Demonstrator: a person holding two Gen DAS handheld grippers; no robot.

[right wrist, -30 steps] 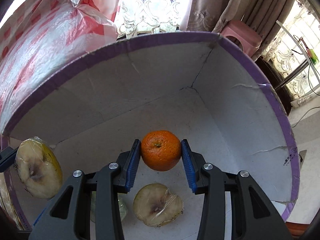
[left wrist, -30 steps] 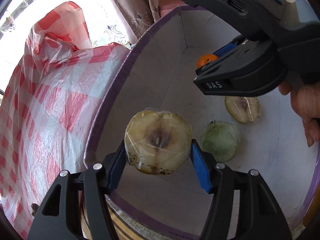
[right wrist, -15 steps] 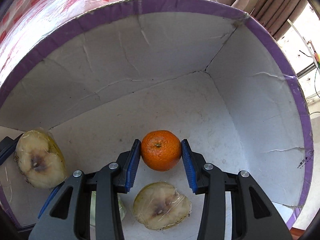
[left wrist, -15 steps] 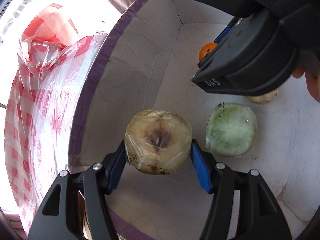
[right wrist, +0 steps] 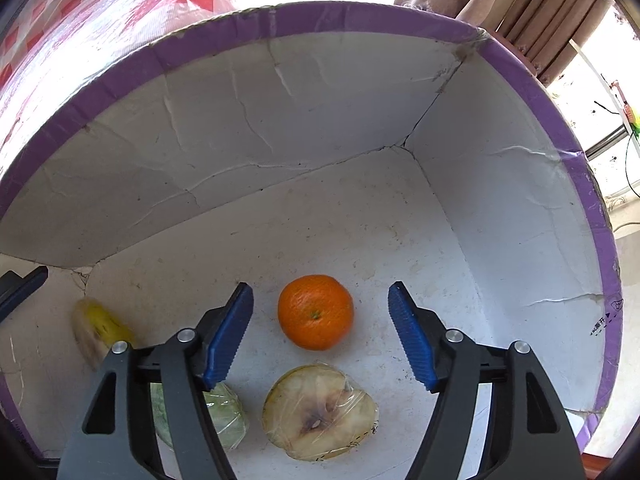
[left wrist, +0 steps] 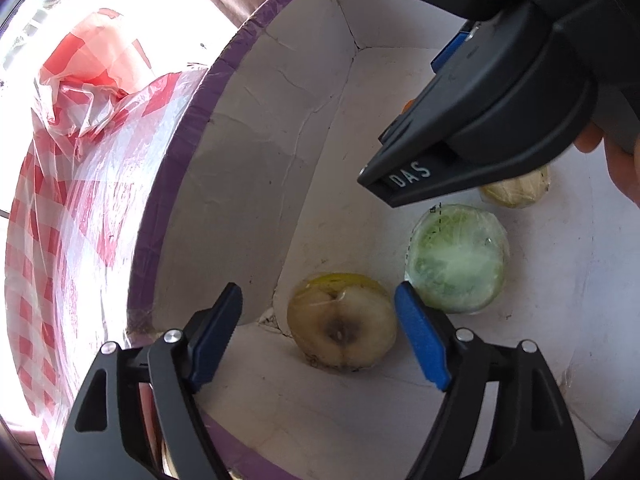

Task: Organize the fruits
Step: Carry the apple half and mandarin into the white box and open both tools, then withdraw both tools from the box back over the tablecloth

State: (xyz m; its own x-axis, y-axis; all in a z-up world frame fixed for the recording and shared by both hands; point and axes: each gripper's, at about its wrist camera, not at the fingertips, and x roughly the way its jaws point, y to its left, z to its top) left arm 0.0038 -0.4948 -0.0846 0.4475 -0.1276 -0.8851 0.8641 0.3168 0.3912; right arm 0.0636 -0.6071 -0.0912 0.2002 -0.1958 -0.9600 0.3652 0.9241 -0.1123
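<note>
Both fruits deposited inside the box (right wrist: 520, 64): left tongs (left wrist: 318, 330) wide open above the wrapped apple half (left wrist: 342, 326), right tongs (right wrist: 320, 334) wide open above the orange (right wrist: 316, 312); next move likely withdrawal

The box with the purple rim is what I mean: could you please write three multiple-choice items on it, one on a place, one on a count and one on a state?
1. Where does the orange lie?
A. On the floor of the box, between the fingers of the right gripper
B. On the checked plastic outside the box
C. On top of the green wrapped half

2. How many wrapped fruit halves lie in the box?
A. One
B. Three
C. Five

3. In what state is the left gripper?
A. Shut on an apple half
B. Open, with the apple half lying loose on the floor
C. Out of view

Answers:
1 A: the orange rests on the white floor, clear of both blue pads.
2 B: two brownish apple halves and a green half show.
3 B: gaps show on both sides of the half.
</note>
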